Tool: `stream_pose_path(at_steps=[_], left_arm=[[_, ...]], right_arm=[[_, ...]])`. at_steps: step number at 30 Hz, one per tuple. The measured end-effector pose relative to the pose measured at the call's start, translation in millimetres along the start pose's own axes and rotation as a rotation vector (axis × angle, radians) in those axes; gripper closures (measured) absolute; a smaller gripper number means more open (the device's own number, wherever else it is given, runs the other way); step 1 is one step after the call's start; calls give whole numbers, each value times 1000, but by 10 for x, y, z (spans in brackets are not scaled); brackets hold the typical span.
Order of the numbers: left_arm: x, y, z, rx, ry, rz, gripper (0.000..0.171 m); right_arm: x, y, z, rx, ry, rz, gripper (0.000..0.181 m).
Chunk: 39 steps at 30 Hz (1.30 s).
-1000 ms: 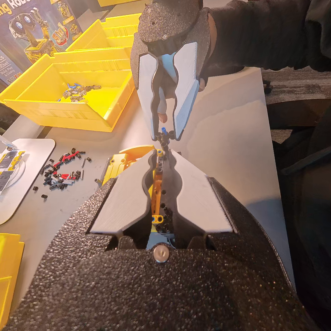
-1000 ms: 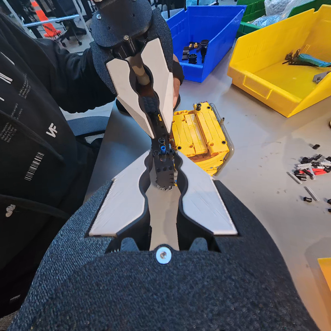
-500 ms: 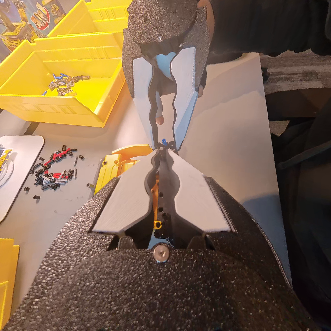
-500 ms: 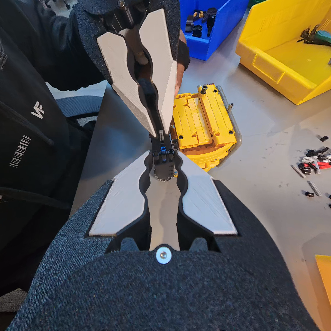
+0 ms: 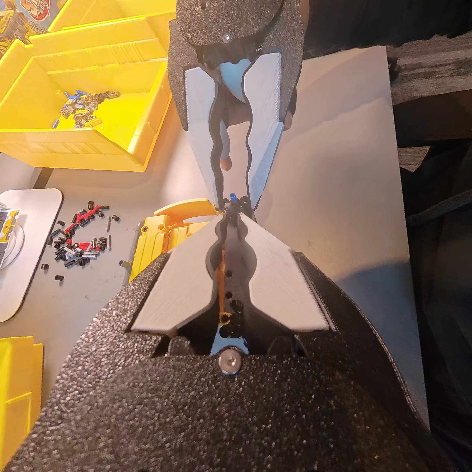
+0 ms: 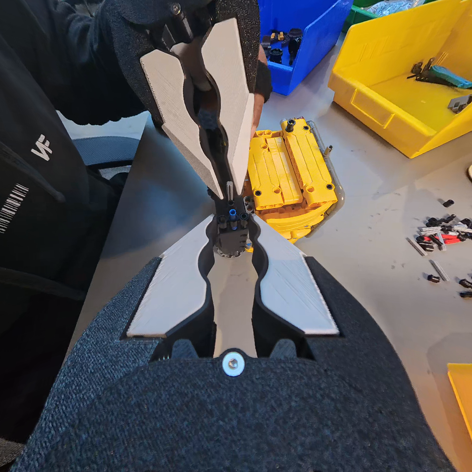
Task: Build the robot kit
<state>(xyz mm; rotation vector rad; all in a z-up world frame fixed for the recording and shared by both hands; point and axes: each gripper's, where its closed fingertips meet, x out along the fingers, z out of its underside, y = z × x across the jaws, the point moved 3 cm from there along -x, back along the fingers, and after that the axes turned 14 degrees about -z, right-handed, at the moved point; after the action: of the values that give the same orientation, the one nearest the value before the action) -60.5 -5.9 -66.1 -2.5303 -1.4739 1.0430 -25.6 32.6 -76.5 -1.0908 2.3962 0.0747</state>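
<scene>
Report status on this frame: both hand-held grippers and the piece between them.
Left hand-held gripper shut on black beam assembly. Right hand-held gripper clamps its pinned end. Yellow model on table behind, untouched.

Grey table, cluttered. Yellow brick-built block sits mid-table with a grey tube along its right edge. Loose black, red and grey pins scattered to its right, well apart from it. Blue bin at the back holds a few dark parts; yellow bin beside it has a teal piece and some black bits; green bin behind both. Left wrist view: divided yellow bin with a small heap of mixed parts, white rounded board at the left edge, printed box top corner. Office chair at the table's end
</scene>
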Motion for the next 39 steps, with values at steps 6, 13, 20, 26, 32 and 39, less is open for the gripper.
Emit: stream_pose_path(at_steps=[6,13,20,26,32,39], left_arm=[[-315,-212,-34,-131,113,-86,141],[-593,-263,530,-443,130,-28,102],[-339,-73,818,-393,25,-113,106],[-273,-63,802,-377,56,-169,121],[-314,14,793,-335,70,-205,142],[-330,129,800,-213,88,-243,142]], right_arm=[[1,-2,7,-5,19,8,157],[-9,-19,17,-20,23,10,152],[-83,-42,-74,-39,-37,35,147],[-19,-30,-89,-43,-159,70,156],[-5,-57,-77,-30,-213,84,169],[-120,-126,-90,-2,-193,60,163]])
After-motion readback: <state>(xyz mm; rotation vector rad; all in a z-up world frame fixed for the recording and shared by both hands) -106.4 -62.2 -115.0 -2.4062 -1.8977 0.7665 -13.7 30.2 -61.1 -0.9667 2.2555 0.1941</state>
